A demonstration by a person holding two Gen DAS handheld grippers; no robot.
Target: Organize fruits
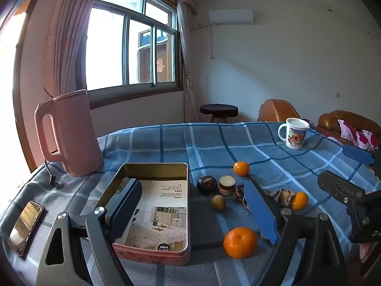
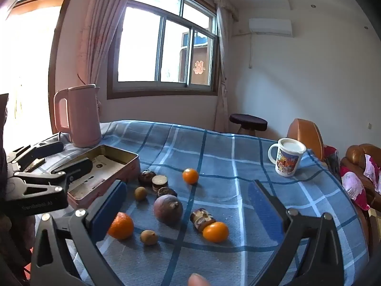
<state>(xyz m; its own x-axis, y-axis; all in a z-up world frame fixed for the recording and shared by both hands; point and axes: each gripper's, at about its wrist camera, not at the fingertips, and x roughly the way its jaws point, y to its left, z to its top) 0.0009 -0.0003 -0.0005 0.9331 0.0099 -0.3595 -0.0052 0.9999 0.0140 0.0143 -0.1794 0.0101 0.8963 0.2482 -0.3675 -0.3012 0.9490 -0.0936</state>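
An open pink tin box (image 1: 152, 253) (image 2: 123, 166) lies on the blue checked tablecloth, holding only a printed leaflet. Several fruits lie to its right: a big orange (image 1: 240, 242) (image 2: 121, 225), two small oranges (image 1: 241, 168) (image 1: 299, 200) (image 2: 190, 176) (image 2: 215, 232), a purple passion fruit (image 2: 168, 210), small brown longans (image 1: 218, 202) (image 2: 148, 237), dark cut pieces (image 1: 207, 184). My left gripper (image 1: 193, 212) is open, one finger over the box, the other over the fruits. My right gripper (image 2: 188, 205) is open above the fruits, empty.
A pink kettle (image 1: 69, 133) (image 2: 79, 116) stands behind the box. A white printed mug (image 1: 295, 133) (image 2: 287, 157) stands at the far right. A phone (image 1: 26, 226) lies at the left table edge. A stool and brown sofa are beyond the table.
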